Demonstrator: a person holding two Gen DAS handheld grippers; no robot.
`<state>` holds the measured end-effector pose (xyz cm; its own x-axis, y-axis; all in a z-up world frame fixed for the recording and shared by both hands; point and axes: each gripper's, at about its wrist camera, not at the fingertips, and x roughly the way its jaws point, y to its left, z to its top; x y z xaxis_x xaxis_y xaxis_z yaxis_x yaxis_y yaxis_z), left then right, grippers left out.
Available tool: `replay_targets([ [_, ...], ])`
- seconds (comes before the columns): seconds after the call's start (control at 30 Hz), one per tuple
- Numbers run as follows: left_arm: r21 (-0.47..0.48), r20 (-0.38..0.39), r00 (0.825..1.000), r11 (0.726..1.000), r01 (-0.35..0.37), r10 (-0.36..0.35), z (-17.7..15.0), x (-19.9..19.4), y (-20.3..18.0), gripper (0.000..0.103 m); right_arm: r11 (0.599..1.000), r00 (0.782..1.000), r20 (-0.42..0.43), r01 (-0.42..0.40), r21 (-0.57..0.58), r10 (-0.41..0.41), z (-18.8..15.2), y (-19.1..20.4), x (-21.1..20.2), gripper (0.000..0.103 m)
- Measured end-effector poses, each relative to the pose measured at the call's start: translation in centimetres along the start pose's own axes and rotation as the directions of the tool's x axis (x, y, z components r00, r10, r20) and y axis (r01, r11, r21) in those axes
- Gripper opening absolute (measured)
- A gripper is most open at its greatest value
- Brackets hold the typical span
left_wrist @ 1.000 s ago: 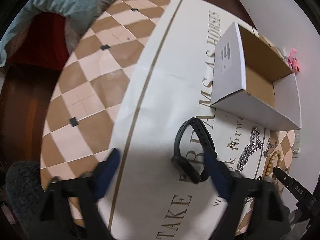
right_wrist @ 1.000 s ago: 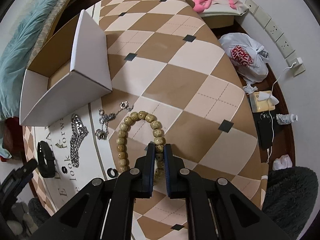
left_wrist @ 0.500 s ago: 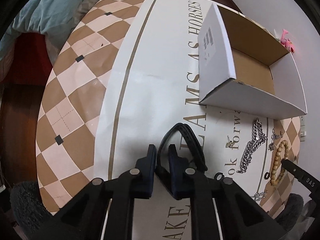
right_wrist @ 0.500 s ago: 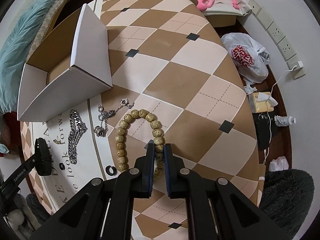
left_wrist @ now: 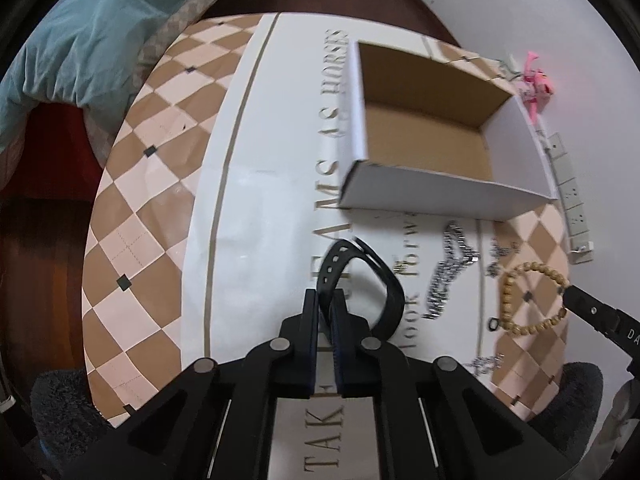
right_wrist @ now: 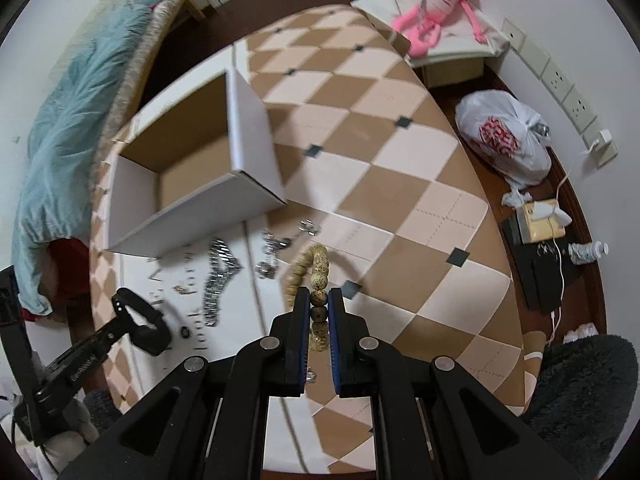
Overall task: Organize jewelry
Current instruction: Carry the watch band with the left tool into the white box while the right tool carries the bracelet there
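Note:
My left gripper (left_wrist: 325,297) is shut on the strap of a black wristband (left_wrist: 376,280), which is lifted off the lettered white cloth. My right gripper (right_wrist: 319,295) is shut on a wooden bead bracelet (right_wrist: 316,262), which is raised above the checkered table (right_wrist: 400,184). Each view shows the other hand: the bead bracelet (left_wrist: 532,300) at the right, the wristband (right_wrist: 144,320) at the lower left. An open white cardboard box (left_wrist: 440,196) stands just beyond, brown inside with nothing in it. A thick silver chain (left_wrist: 448,268), a thin chain (right_wrist: 280,248) and a small black ring (right_wrist: 185,331) lie between the two hands.
More silver jewelry (left_wrist: 486,362) lies near the table's front edge. Off the table are a pink plush toy (right_wrist: 436,12), a white plastic bag (right_wrist: 508,140), a teal blanket (right_wrist: 68,120) and a dark fuzzy stool (right_wrist: 580,392).
My left gripper went from open around the wristband to shut on its strap, then lifted it. My right gripper, still shut on the beads, rose and pulled the bracelet off the table.

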<state>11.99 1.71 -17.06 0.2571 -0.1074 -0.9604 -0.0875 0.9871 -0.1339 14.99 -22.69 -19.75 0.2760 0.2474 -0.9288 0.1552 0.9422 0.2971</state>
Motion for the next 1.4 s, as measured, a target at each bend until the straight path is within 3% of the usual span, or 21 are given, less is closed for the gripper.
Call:
replay_targets([
  [0.23, 0.027, 0.063, 0.997, 0.998, 0.053, -0.054, 1.3, -3.8, -1.3, 0.003, 0.997, 0.994, 0.084, -0.062, -0.051, 0.066, 1.2, 2.7, -4.9, 0.009],
  [0.53, 0.076, 0.142, 0.983, 0.992, 0.105, -0.115, 8.6, -6.0, -2.7, 0.003, 0.974, 0.972, 0.177, -0.121, -0.194, 0.156, 6.2, 8.4, -10.1, 0.009],
  [0.73, 0.088, 0.096, 0.99, 0.991, 0.098, -0.106, 12.6, -3.4, -2.9, 0.003, 0.962, 0.982, 0.136, -0.094, -0.256, 0.132, 10.1, 11.8, -7.0, 0.009],
  [0.93, 0.055, 0.021, 0.992, 0.991, 0.119, -0.12, 15.0, -0.4, -2.7, 0.009, 0.967, 0.993, 0.062, -0.079, -0.242, 0.096, 12.9, 12.6, -2.5, 0.009],
  [1.07, 0.023, -0.023, 0.993, 0.993, 0.119, -0.118, 16.3, 0.3, -2.8, 0.01, 0.97, 0.993, 0.008, -0.113, -0.216, 0.117, 14.5, 12.7, -1.0, 0.01],
  [1.1, 0.022, -0.017, 0.994, 0.994, 0.104, -0.104, 16.6, 0.2, -2.8, 0.016, 0.97, 0.992, -0.003, -0.123, -0.209, 0.125, 14.8, 12.7, -0.8, 0.01],
  [1.17, 0.02, -0.003, 0.995, 0.995, 0.096, -0.096, 17.0, -0.4, -2.9, 0.061, 0.967, 0.988, -0.037, -0.156, -0.199, 0.152, 15.2, 12.8, -0.5, 0.01],
  [1.2, 0.013, 0.009, 0.995, 0.995, 0.098, -0.098, 17.2, -0.7, -2.8, 0.092, 0.966, 0.987, -0.043, -0.16, -0.201, 0.155, 15.3, 12.8, -0.5, 0.011],
  [1.33, -0.014, 0.039, 0.997, 0.997, 0.07, -0.069, 17.3, -1.7, -1.8, 0.094, 0.973, 0.99, -0.029, -0.139, -0.185, 0.136, 15.6, 12.0, -0.6, 0.043],
  [1.4, -0.017, 0.054, 0.998, 0.999, 0.034, -0.033, 17.1, -1.9, -1.3, 0.094, 0.977, 0.995, -0.015, -0.103, -0.187, 0.102, 15.4, 11.6, -0.5, 0.045],
])
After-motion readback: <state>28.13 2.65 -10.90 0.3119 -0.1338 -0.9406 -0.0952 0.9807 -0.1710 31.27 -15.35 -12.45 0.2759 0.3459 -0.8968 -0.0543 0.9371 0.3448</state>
